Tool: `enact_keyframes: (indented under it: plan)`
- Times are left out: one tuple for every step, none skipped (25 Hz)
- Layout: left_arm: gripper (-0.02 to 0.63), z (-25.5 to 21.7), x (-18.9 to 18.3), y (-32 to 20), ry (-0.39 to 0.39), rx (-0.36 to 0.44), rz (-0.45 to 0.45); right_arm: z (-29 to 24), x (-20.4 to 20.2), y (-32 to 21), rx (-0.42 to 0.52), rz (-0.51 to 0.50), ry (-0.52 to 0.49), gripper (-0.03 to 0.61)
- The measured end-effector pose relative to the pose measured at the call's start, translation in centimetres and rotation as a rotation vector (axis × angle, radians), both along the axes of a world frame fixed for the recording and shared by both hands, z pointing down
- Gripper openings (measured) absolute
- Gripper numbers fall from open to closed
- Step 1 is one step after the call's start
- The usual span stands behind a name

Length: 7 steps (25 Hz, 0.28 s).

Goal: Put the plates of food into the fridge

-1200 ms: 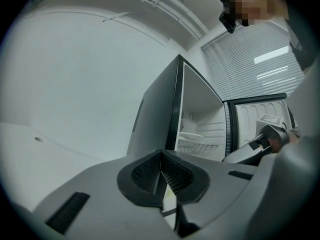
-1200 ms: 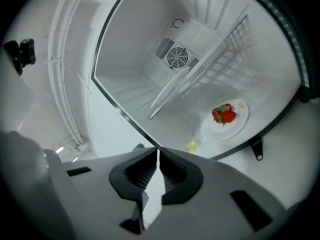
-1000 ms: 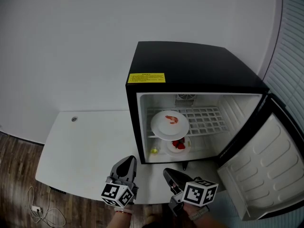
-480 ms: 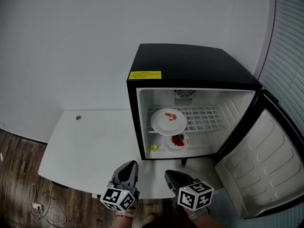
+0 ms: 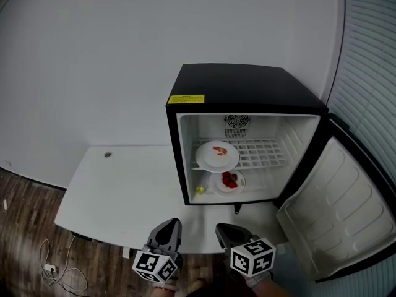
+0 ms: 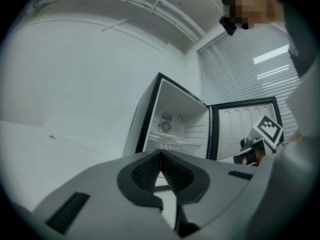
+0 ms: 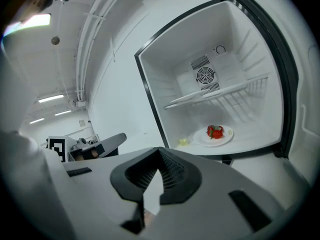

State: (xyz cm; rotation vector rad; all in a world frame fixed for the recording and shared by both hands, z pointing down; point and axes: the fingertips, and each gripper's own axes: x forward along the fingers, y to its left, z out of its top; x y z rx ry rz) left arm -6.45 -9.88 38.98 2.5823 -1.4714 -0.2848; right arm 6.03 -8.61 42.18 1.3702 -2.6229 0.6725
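Note:
The black mini fridge [image 5: 247,91] stands on the white table [image 5: 124,197] with its door [image 5: 334,209] swung wide to the right. A white plate with shrimp [image 5: 217,156] rests on the wire shelf. Below it, on the fridge floor, sits a plate of strawberries [image 5: 229,181], also clear in the right gripper view as the strawberry plate [image 7: 215,133]. My left gripper [image 5: 172,224] and right gripper [image 5: 220,228] hover side by side over the table's near edge, well short of the fridge. Both are shut with nothing between their fingers.
A small yellow item [image 5: 200,190] lies on the fridge floor left of the lower plate. A round cable hole [image 5: 107,154] is at the table's back left. Window blinds [image 5: 371,73] fill the right side; wood floor with a cable [image 5: 43,265] lies at lower left.
Both grippers have drawn back from the fridge toward the table's near edge. The fridge looks smaller and farther. The right gripper has rolled. The plates have not moved.

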Motion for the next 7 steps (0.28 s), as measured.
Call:
enact_keyframes:
  plan:
    - [0.008, -0.1, 0.1, 0.5, 0.002, -0.001, -0.001, -0.1, 0.1, 0.3, 0.005, -0.001, 0.003, 0.004]
    - [0.008, -0.1, 0.2, 1.0, 0.004, 0.0, 0.001, -0.2, 0.1, 0.7, 0.008, -0.002, 0.005, 0.004]
    - [0.008, -0.1, 0.3, 1.5, 0.005, 0.001, 0.003, -0.2, 0.2, 1.0, 0.009, -0.002, 0.005, 0.003]
    - [0.008, -0.1, 0.5, 2.0, 0.006, 0.001, 0.005, -0.3, 0.3, 1.5, 0.01, -0.002, 0.006, 0.003]
    - [0.008, -0.2, 0.6, 2.5, 0.006, 0.0, 0.006, -0.3, 0.3, 1.9, 0.012, -0.003, 0.008, 0.003]
    - [0.008, -0.3, 0.7, 3.1, 0.006, -0.002, 0.006, -0.3, 0.4, 2.4, 0.013, -0.004, 0.01, 0.004]
    - [0.008, -0.4, 0.8, 3.6, 0.006, -0.005, 0.006, -0.4, 0.5, 2.9, 0.015, -0.005, 0.012, 0.003]
